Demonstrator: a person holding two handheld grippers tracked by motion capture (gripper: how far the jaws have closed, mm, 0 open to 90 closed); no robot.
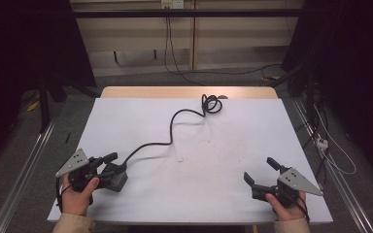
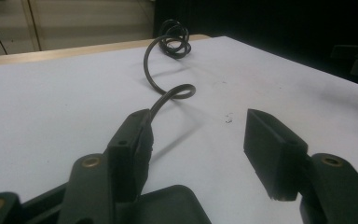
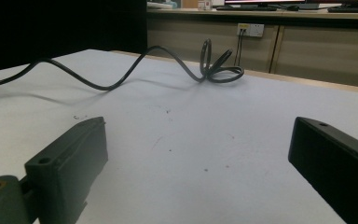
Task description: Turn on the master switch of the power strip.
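Two sets of jaws, one adapter: grip not yet made

Left gripper (image 1: 108, 164) stands at the near left corner of the desk (image 1: 141, 121). Its jaws are partly parted around the black power adapter (image 1: 115, 176), which lies flat on the desk. In the left gripper view the adapter body (image 2: 168, 205) sits low between the jaws and neither pad is seen pressing on it. Judged risk: a closure this far up may catch the lead rather than the body, and the adapter could pivot or slip free.

Cable (image 1: 172, 127) runs from the adapter towards the far edge and ends in a loose coil (image 1: 211, 104) near the middle of that edge. Judged risk: lifting may drag the coil and tug the grip.

Right gripper (image 1: 261, 171) rests near the right front corner, jaws wide, nothing between them. No obstruction lies between the two grippers.
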